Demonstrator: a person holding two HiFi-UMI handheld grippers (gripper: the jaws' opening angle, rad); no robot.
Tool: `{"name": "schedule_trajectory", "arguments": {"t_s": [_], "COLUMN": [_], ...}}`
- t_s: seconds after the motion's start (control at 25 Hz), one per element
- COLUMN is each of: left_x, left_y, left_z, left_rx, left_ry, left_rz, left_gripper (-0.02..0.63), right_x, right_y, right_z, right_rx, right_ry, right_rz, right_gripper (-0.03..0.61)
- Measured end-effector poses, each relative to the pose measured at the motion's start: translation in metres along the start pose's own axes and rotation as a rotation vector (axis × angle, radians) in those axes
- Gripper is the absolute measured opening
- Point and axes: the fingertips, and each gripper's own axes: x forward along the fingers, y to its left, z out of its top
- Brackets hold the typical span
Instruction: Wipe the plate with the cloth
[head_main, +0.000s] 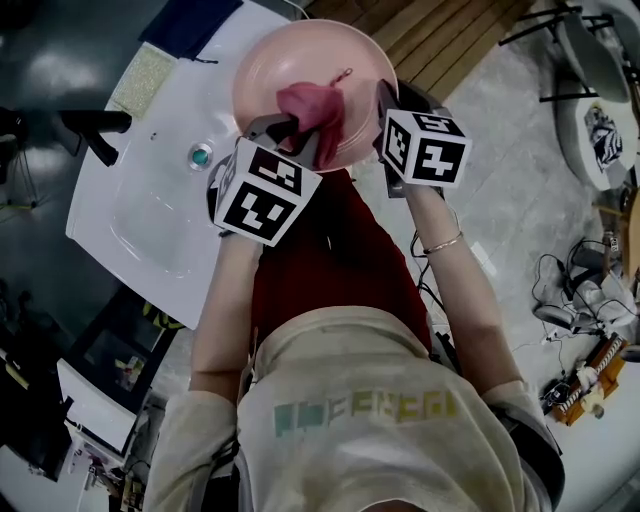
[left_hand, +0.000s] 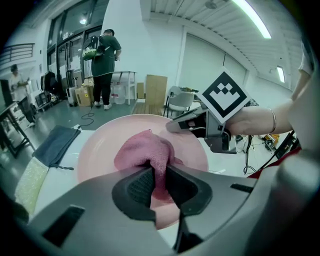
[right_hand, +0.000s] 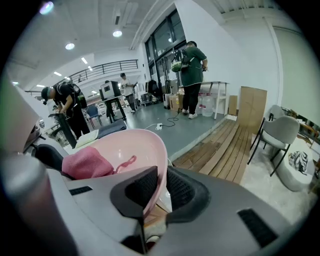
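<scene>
The pink cloth (left_hand: 142, 150) is being gripped between the clenched jaws of the left gripper (left_hand: 159, 175). It is bunching up just ahead of them and resting against the inside of the pink plate (left_hand: 97, 147). The plate's rim is being clamped by the right gripper (right_hand: 161, 182), with one jaw inside the rim and the other outside, and the plate is being held tilted. A white basin (head_main: 140, 220) is lying to the left of the left gripper.
</scene>
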Motion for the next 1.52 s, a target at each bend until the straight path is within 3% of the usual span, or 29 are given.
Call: {"name": "schedule_trajectory", "arguments": {"t_s": [0.56,0.88,1.16,1.52], "left_x": [-0.018,-0.045,-0.059,-0.055], "left_y": [0.054,0.092,0.102,0.092], "left_z": [-0.014,0.011,0.037,0.048], "left_rx": [-0.027,-0.143,-0.226,-0.193], "left_ry": [0.024,-0.14,-0.312,-0.321], "left_rz": [0.159,0.29,0.326,0.32], "left_gripper": [0.067,0.066,0.066,0.066], "right_x": [-0.002,-0.006,-0.004,-0.005], "right_y": [-0.004,-0.007,-0.006,-0.006], "right_z": [-0.002,-0.001,-0.003,0.0], "right_rx": [-0.001,-0.004,-0.022,-0.064], "right_ry": [-0.004,-0.016,-0.019,-0.031], "right_rz": [-0.006,-0.001,0.0,-0.01], "right_gripper": [0.072,0.072,0.072,0.072]}}
